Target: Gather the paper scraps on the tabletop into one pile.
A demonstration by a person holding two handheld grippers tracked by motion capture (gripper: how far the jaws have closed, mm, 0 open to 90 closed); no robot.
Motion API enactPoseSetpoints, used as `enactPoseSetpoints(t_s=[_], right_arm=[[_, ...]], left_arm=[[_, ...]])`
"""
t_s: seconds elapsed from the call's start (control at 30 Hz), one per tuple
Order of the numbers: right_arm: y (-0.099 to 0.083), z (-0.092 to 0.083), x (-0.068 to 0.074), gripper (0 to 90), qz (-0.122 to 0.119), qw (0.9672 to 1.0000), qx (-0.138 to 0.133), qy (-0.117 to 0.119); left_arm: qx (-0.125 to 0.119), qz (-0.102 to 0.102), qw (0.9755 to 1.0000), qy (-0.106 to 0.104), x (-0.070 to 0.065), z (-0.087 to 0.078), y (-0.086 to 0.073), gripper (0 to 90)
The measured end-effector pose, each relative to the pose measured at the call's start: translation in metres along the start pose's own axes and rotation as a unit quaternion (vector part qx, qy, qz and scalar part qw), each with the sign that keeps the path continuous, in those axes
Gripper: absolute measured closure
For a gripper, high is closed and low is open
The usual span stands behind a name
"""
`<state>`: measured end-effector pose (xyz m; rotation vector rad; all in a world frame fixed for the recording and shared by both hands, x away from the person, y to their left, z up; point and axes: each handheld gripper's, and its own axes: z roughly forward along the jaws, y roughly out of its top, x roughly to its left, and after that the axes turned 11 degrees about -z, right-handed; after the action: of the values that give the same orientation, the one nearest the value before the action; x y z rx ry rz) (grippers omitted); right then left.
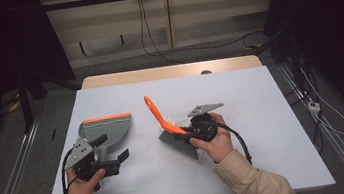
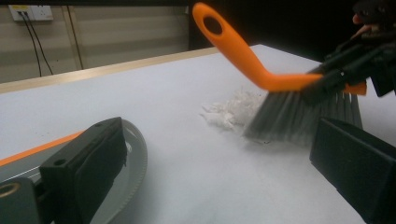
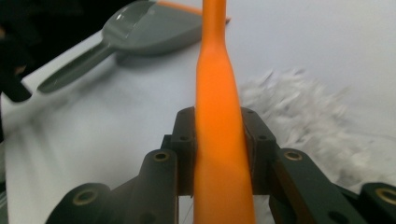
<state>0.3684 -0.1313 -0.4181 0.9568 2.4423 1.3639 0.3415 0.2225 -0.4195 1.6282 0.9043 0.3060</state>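
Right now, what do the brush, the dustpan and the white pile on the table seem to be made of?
Brush: likely moulded plastic, with a smooth, glossy orange handle; the grey bristles look like synthetic fibre, fine and straight.
Dustpan: probably hard grey plastic, slightly shiny, with an orange lip that may be rubber.
White pile: looks like shredded paper, thin matte strips, though the blur leaves it open.

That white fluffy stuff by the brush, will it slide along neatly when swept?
Probably not neatly. The white shreds look thin, loose and very light, so they would likely scatter or cling to the brush's bristles. The table looks smooth, so they should slide easily.
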Motion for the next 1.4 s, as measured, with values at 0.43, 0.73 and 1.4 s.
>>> enactPoseSetpoints(t_s=[0.43, 0.73, 1.4], right_arm=[[0.004, 0.007, -0.024, 71.1, -0.034, 0.9993, -0.012, -0.002], [0.024, -0.021, -0.026, 71.1, -0.01, 0.9975, -0.064, -0.029], [0.008, -0.039, -0.094, 71.1, -0.005, 0.9918, -0.044, -0.12]], left_arm=[[0.0, -0.001, 1.0, 0.002, 0.0, 0.0, 0.0, 3.5], [-0.001, -0.001, 1.0, -0.001, 0.001, 0.0, 0.0, 3.5], [0.003, -0.003, 1.0, 0.001, 0.001, 0.001, -0.001, 3.5]])
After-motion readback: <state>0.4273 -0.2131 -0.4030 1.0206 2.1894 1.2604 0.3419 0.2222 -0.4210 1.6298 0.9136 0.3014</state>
